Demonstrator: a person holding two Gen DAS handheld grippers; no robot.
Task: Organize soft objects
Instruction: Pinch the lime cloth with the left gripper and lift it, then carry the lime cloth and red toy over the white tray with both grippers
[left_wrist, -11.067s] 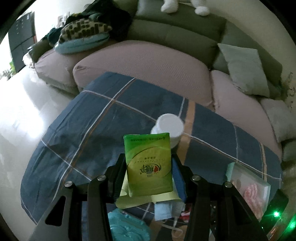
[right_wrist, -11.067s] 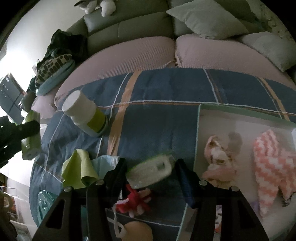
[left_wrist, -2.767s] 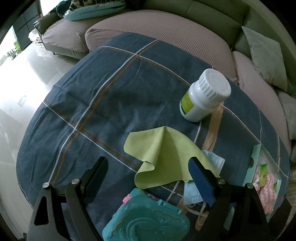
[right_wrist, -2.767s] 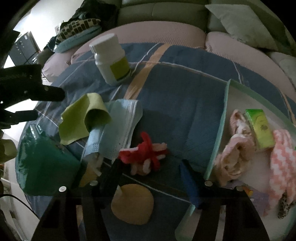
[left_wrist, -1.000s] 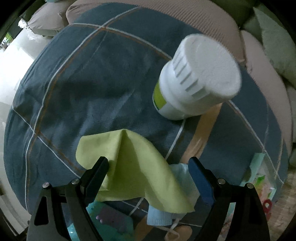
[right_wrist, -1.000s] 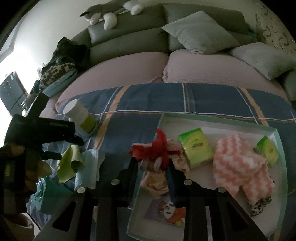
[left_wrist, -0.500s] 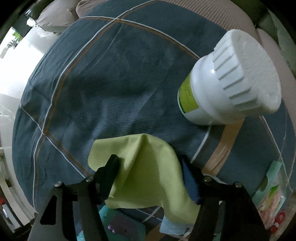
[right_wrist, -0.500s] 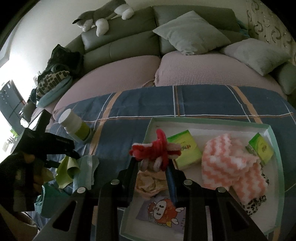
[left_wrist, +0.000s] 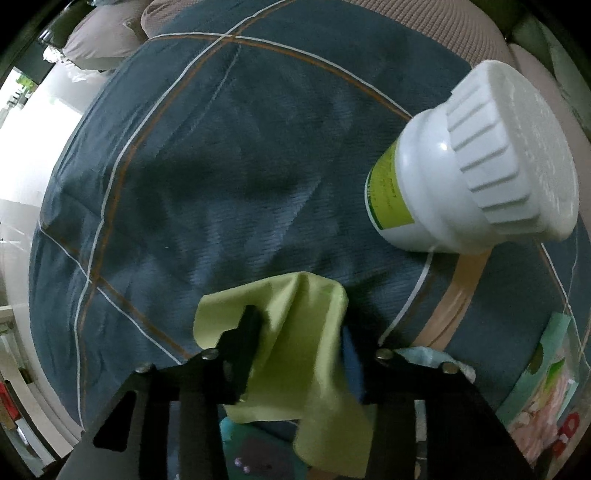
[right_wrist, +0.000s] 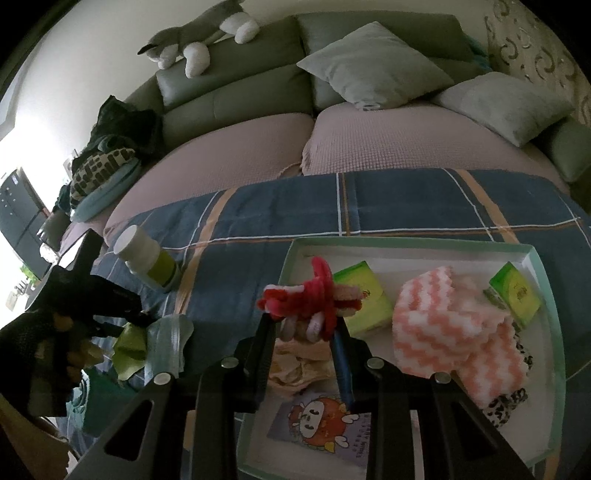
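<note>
A yellow-green cloth (left_wrist: 314, 387) lies on the blue plaid tablecloth (left_wrist: 221, 166). My left gripper (left_wrist: 299, 339) points straight down over it. Its jaws are closing, and a raised fold of the cloth is pinched between the pads. My right gripper (right_wrist: 306, 325) is shut on a red and white fuzzy toy (right_wrist: 314, 295), held above the left part of the white tray (right_wrist: 406, 243). In the right wrist view a gloved hand (right_wrist: 37, 350) holds the left gripper over the cloth (right_wrist: 127, 347).
A white bottle (left_wrist: 461, 177) stands just beyond the cloth. A blue face mask (right_wrist: 168, 343) and a teal case (right_wrist: 96, 402) lie beside it. The tray holds two green tissue packs (right_wrist: 364, 299), a pink zigzag cloth (right_wrist: 443, 325) and a cartoon card. A sofa (right_wrist: 240, 96) stands behind.
My left gripper has sunk onto the yellow-green cloth and its jaws have narrowed around a fold. The right gripper still holds the fuzzy toy over the tray, nearly still.
</note>
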